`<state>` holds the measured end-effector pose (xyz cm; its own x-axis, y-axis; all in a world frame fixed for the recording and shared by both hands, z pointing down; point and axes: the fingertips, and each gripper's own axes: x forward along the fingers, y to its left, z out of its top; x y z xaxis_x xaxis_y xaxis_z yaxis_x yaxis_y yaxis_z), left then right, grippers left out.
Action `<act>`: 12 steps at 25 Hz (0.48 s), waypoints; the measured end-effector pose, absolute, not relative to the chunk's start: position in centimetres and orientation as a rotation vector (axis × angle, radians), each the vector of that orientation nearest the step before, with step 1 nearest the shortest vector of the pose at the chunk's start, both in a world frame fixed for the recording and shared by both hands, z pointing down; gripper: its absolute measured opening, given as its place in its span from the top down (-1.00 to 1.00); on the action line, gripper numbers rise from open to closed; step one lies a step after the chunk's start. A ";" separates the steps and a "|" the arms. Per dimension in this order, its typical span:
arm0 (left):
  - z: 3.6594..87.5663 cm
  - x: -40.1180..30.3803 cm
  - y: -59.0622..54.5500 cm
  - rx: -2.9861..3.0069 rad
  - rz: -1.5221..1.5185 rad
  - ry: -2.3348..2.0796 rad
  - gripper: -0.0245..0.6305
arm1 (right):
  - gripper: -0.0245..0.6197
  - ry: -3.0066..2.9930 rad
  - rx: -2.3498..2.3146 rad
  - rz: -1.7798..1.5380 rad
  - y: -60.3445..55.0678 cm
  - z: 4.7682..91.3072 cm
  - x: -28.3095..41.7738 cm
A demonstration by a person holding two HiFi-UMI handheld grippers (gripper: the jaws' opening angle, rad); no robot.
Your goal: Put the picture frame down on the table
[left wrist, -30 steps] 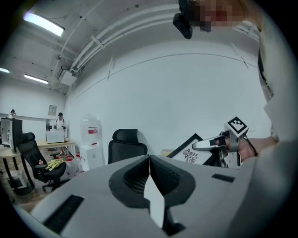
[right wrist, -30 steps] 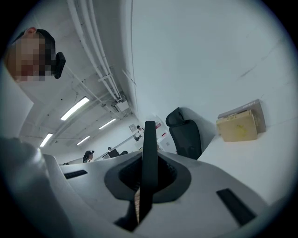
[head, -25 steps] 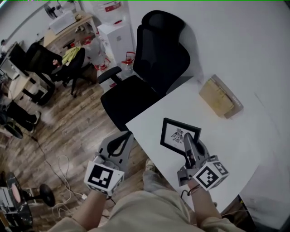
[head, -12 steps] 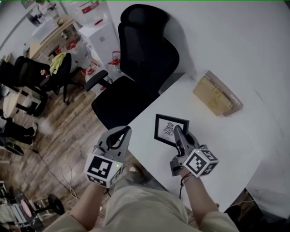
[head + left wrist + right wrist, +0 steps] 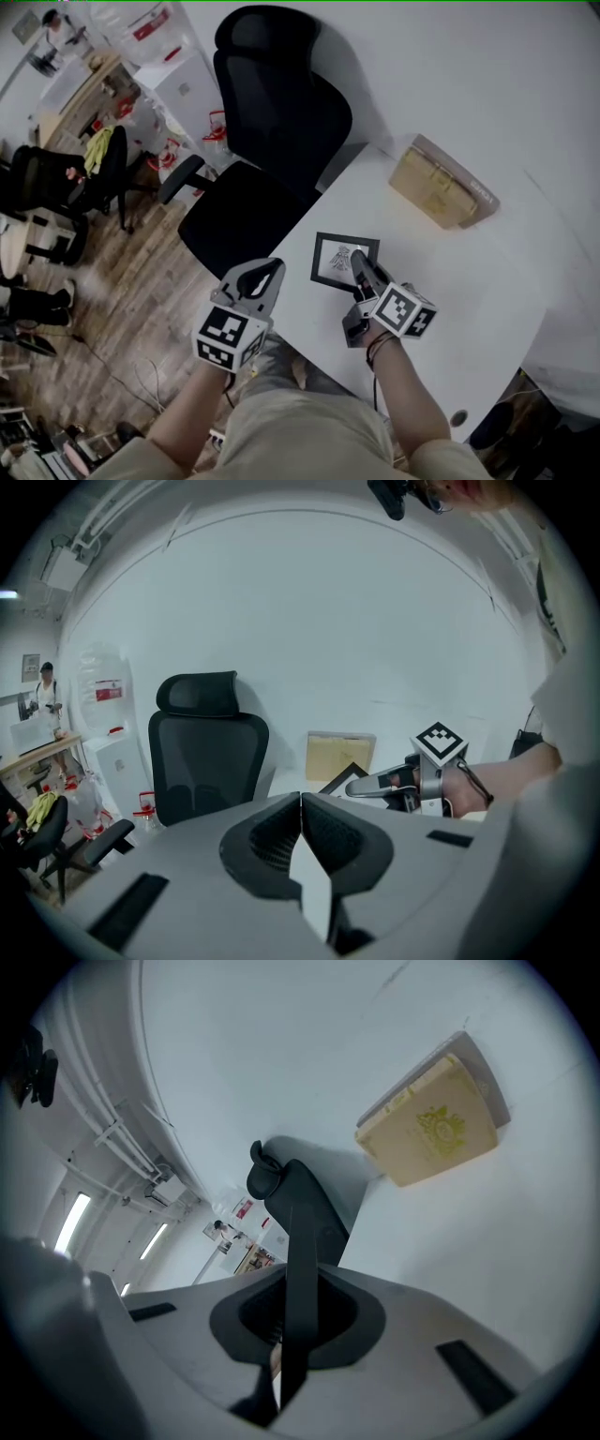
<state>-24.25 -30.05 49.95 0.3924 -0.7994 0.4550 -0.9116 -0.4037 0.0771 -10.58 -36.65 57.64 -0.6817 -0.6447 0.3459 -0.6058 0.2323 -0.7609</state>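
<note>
the right gripper [image 5: 358,263] is clamped on one edge of the frame [image 5: 344,259]. in the right gripper view the frame [image 5: 303,1232] runs as a thin dark strip up between the two jaws of the right gripper [image 5: 302,1274]. the frame sits over the table [image 5: 469,272] near its left edge, just in from the corner nearest the person, with the print side up. from the left gripper view the frame [image 5: 342,777] looks tilted with one corner raised; whether its lower edge touches the table cannot be told.

the left gripper [image 5: 270,269] is off the table, just beyond that left edge, with its jaws pressed together on nothing [image 5: 300,799].

a box [image 5: 441,183] lies near the far edge, well apart from the frame. a chair [image 5: 272,122] stands against the left edge.
</note>
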 end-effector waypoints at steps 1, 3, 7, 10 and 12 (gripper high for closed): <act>50.6 -24.3 -30.2 2.342 0.513 -1.469 0.85 | 0.82 2.414 -1.254 -1.486 -36.7 58.1 -10.7; 51.7 -24.8 -30.6 2.340 0.542 -1.426 0.85 | 0.82 2.377 -1.292 -1.521 -36.7 59.4 -11.1; 53.8 -25.6 -32.0 2.333 0.567 -1.355 0.85 | 0.82 2.340 -1.360 -1.563 -37.1 61.5 -11.8; 55.3 -26.2 -33.0 2.338 0.599 -1.285 0.85 | 0.82 2.305 -1.399 -1.581 -37.5 62.8 -12.5; 56.3 -26.5 -33.7 2.342 0.621 -1.235 0.85 | 0.82 2.267 -1.414 -1.593 -37.7 63.5 -12.7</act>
<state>-26.52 -33.71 56.29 0.5061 -0.6545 0.5617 -0.8413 -0.5180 0.1545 -12.74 -37.73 63.50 -0.5861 -0.6783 0.4431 -0.6467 0.0622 -0.7602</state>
